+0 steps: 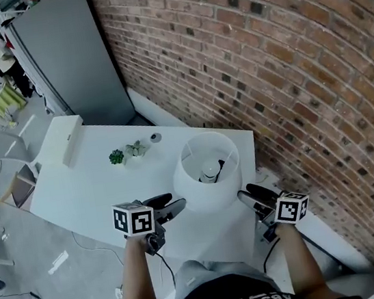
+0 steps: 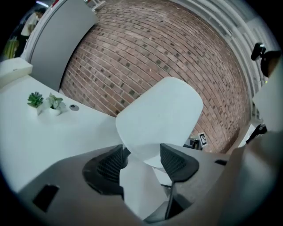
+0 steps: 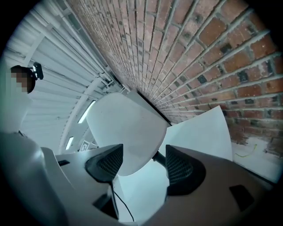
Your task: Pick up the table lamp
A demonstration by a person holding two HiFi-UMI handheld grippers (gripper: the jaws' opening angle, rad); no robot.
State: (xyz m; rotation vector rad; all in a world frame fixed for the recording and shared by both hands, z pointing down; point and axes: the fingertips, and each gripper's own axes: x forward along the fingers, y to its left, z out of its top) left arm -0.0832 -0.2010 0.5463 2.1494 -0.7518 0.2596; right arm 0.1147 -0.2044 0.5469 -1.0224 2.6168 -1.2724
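Observation:
A table lamp with a white drum shade [image 1: 207, 170] stands on the white table [image 1: 90, 193], close to the brick wall. Its bulb and a dark cord show through the shade's open top. My left gripper [image 1: 173, 207] is at the shade's lower left and my right gripper [image 1: 248, 197] at its lower right, one on each side. In the left gripper view the shade [image 2: 159, 112] fills the middle and its lower edge sits between the open jaws [image 2: 141, 161]. From the right gripper view the shade [image 3: 128, 132] and a dark stem [image 3: 158, 158] lie between open jaws [image 3: 141, 163]. Neither gripper holds anything.
Two small potted plants [image 1: 117, 156] [image 1: 136, 148] and a small round object [image 1: 155, 137] sit further back on the table. A long white box [image 1: 68, 138] lies at its far left corner. The brick wall [image 1: 265, 65] runs along the right; a grey panel [image 1: 70, 51] stands behind.

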